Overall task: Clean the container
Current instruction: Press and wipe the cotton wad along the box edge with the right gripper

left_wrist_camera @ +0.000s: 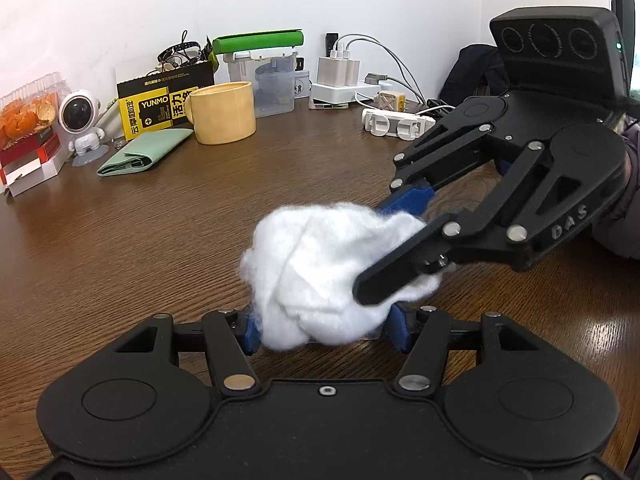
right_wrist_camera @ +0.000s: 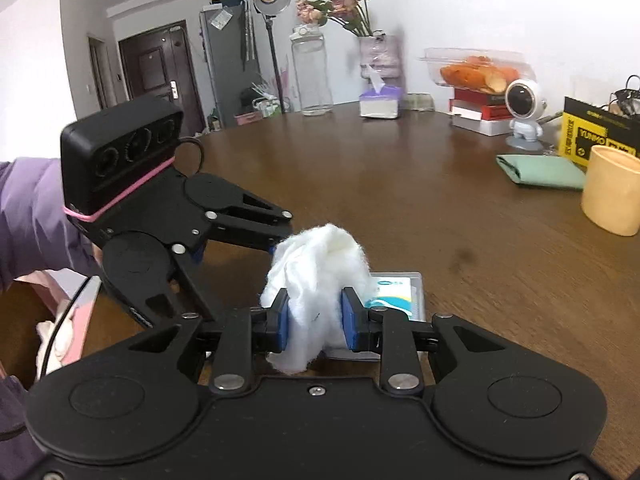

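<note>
Container [right_wrist_camera: 404,292], clear, flat, under white cotton wad [right_wrist_camera: 320,280]

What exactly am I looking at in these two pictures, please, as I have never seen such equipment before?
A person holds a two-fingered black tool in each hand; no robot is involved. Each picture comes from a camera mounted on one tool, looking along its fingers: one from the left tool, one from the right tool. The right tool pinches a white cotton wad between its blue pads, over a clear flat container. The left tool appears to grip that container, though the wad hides most of it. Further back on the brown table are a yellow mug, a green pouch and an astronaut figurine.
</note>
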`<action>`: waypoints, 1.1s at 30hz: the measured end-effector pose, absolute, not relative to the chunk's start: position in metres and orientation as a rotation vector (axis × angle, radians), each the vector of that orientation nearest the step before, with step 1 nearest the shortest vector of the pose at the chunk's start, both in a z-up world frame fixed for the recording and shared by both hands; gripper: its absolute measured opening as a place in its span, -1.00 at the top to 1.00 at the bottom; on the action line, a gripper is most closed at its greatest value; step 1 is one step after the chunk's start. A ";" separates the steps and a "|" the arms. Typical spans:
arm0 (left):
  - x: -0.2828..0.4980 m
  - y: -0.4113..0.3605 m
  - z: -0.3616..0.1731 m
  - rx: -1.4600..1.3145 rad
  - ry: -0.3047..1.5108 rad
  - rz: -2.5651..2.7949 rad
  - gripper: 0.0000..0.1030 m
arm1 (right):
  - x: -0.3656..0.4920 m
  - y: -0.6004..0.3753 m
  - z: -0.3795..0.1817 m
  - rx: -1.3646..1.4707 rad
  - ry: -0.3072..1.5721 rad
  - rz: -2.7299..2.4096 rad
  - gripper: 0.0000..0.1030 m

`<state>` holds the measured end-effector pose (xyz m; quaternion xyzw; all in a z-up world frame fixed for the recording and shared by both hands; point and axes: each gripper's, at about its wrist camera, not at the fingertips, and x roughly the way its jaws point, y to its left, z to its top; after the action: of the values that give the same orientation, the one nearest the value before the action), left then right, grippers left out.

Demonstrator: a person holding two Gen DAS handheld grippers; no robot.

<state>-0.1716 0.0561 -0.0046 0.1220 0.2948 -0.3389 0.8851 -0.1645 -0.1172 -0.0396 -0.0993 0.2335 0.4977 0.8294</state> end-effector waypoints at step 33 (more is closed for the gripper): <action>-0.173 0.055 -0.004 0.255 0.613 -0.707 -0.13 | -0.163 -0.118 -0.040 -0.185 0.508 1.063 0.44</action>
<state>-0.1728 0.0555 -0.0038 0.1227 0.2946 -0.3397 0.8847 -0.1626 -0.1180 -0.0403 -0.0872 0.2394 0.5004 0.8275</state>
